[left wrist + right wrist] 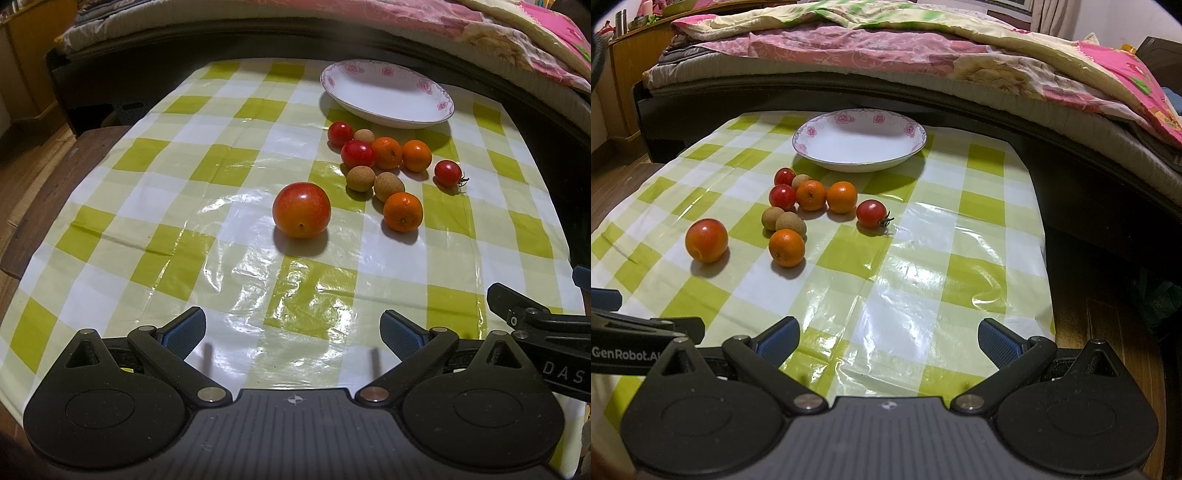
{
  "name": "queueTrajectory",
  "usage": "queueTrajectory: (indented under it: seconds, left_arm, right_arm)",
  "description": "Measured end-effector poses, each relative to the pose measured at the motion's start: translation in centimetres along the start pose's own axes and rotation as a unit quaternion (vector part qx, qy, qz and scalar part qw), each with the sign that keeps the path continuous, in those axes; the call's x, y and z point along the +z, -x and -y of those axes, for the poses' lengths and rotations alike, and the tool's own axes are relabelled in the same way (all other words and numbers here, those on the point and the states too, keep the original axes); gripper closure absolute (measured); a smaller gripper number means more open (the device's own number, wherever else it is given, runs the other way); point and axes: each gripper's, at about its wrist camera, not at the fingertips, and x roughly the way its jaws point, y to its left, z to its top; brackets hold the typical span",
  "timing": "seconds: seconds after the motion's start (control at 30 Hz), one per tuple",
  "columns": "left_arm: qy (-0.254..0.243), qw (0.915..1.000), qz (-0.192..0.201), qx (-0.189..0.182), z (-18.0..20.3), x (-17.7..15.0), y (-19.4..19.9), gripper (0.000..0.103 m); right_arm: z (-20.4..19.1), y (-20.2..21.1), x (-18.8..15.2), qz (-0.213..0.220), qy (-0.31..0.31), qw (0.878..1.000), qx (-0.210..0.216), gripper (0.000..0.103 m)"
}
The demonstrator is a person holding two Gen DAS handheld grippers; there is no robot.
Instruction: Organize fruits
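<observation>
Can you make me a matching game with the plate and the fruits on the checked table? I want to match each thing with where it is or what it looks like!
Things:
1. plate
2. big tomato
3. cherry tomato with a stem
4. left gripper

Descriptions:
A. open, holding nothing
B. has nothing on it, at the far end of the table
C. lies alone, left of the fruit cluster
D. on the right side of the fruit cluster

Pairs: 1-B, 2-C, 3-D, 4-A

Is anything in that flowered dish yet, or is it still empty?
Empty. The dish shows only its bare white inside, and every fruit, like the big tomato, sits on the checked cloth.
</observation>
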Motion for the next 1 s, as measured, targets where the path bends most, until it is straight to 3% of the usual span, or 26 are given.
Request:
queueTrajectory:
  seconds: [0.53,0.9,1.0]
  left_arm:
    - [0.003,0.9999,0.005,0.008,0.0,0.4,0.1,0.002]
    - [-0.023,0.9986,0.037,0.031,-1.2,1.6,0.3,0.002]
    - [-0.033,0.998,0.038,0.038,-1.4,1.9,0.0,0.002]
  right_arm:
    - [-0.4,-0.3,0.7,0.0,0.001,1.0,0.008,0.0]
    - [-2.0,-0.7,3.1,0.022,0.028,0.998,0.056,0.0]
    - [-2.4,-1.3,3.8,0.024,0.038,0.996,0.077,0.006]
